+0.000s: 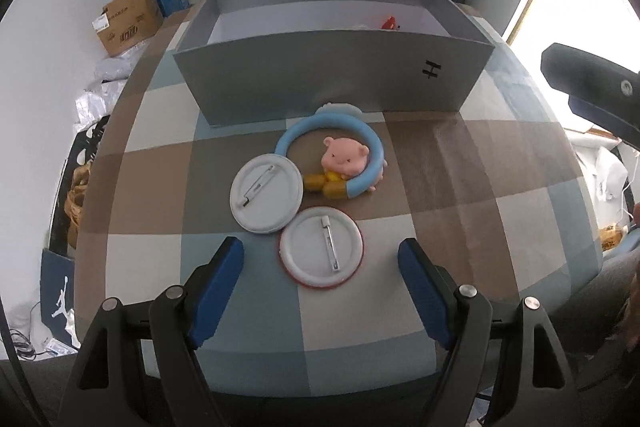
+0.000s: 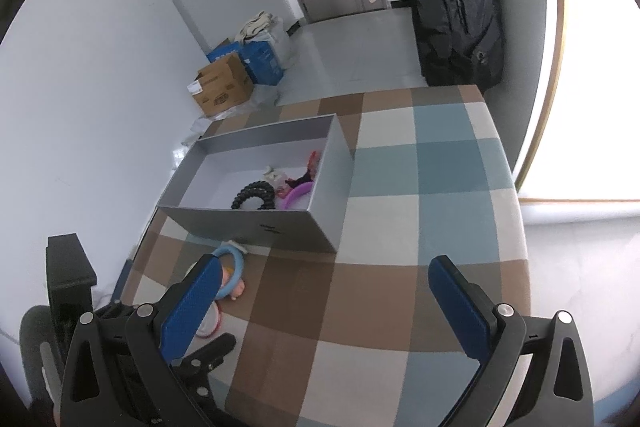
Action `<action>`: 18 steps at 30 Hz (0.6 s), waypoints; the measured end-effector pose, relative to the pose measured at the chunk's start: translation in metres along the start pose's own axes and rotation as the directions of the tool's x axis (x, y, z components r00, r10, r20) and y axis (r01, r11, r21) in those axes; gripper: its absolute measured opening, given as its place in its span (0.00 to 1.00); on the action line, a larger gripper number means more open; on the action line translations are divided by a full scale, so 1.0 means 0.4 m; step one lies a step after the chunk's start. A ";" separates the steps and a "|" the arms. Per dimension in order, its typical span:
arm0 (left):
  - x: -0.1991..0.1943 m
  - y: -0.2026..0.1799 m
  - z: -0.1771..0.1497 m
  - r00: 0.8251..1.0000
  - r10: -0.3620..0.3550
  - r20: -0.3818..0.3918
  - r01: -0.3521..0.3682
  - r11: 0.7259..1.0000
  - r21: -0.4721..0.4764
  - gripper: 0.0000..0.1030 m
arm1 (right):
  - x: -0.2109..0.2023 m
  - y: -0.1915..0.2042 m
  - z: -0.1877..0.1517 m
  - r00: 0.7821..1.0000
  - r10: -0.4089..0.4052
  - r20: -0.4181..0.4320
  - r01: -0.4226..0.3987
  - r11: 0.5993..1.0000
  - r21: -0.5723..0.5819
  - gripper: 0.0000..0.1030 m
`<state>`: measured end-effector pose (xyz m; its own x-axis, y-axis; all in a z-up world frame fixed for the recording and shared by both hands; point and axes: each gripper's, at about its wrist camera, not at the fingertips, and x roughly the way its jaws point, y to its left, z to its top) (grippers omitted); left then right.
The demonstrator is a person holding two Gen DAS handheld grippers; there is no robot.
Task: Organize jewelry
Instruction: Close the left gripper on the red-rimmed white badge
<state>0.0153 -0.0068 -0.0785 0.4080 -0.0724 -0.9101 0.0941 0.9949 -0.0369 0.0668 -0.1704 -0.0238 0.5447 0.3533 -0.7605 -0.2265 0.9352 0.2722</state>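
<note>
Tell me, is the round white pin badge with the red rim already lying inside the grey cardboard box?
No, the red-rimmed white pin badge lies face down on the checked tablecloth, in front of the grey box.

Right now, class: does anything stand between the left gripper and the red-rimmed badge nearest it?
Nothing visible does. The left gripper is open, with the red-rimmed badge lying pin-side up just ahead of its fingertips. The white badge overlaps its far-left edge only.
</note>
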 end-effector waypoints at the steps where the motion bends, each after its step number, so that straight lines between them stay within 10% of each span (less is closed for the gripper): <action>1: -0.004 0.002 -0.001 1.000 -0.002 0.002 0.002 1.000 -0.001 0.66 | -0.001 -0.002 0.001 1.000 -0.001 0.000 0.001 1.000 0.002 1.00; 5: -0.012 0.016 -0.001 1.000 -0.009 0.012 0.009 1.000 -0.011 0.37 | 0.000 -0.008 0.000 1.000 -0.009 -0.007 0.009 1.000 0.012 1.00; 18: -0.081 0.040 0.027 0.980 -0.190 0.062 0.195 0.975 -0.103 0.37 | 0.014 0.020 -0.006 0.999 -0.029 -0.016 0.028 0.999 -0.043 1.00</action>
<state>0.0132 0.0106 -0.0453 0.4382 -0.2639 -0.8593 0.0780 0.9635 -0.2562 0.0660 -0.1609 -0.0275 0.5381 0.3259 -0.7773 -0.2457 0.9428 0.2252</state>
